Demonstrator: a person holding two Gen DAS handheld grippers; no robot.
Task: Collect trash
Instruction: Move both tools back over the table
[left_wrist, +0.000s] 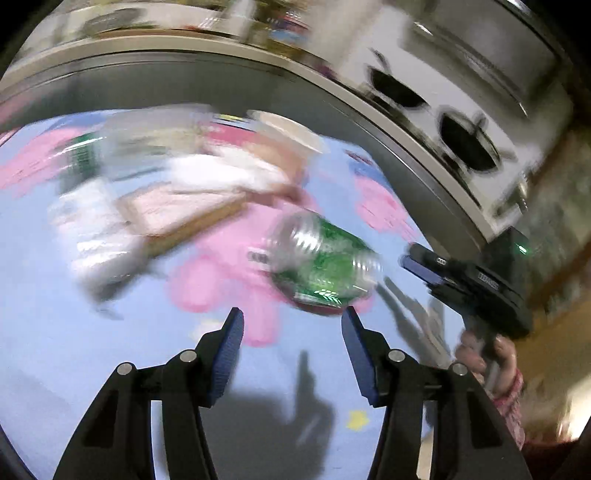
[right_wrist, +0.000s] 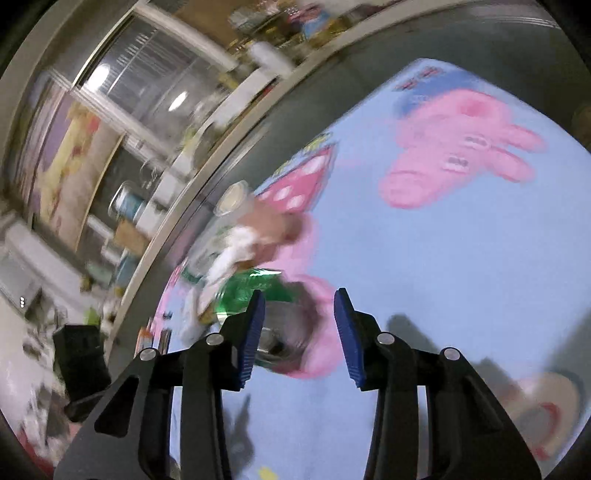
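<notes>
Two open grippers over a blue cartoon-printed cloth, with a clear bottle lying between them and a blurred heap of trash.

The left gripper (left_wrist: 291, 325) is held with its jaws wide and nothing between them; the right gripper (right_wrist: 300, 308) is likewise spread and empty. A clear plastic bottle with a green label (left_wrist: 325, 264) is seen lying on its side on the cloth (left_wrist: 74, 332), just beyond the left fingertips and close to the cloth's right edge. Behind it, toward the far edge, a motion-blurred pile is made out: a flat cardboard piece (left_wrist: 184, 218), white wrappers (left_wrist: 96, 236) and a paper cup (left_wrist: 284, 133). Finer detail cannot be told. Two dark pans (left_wrist: 469, 144) are seen on the stove beyond.
</notes>
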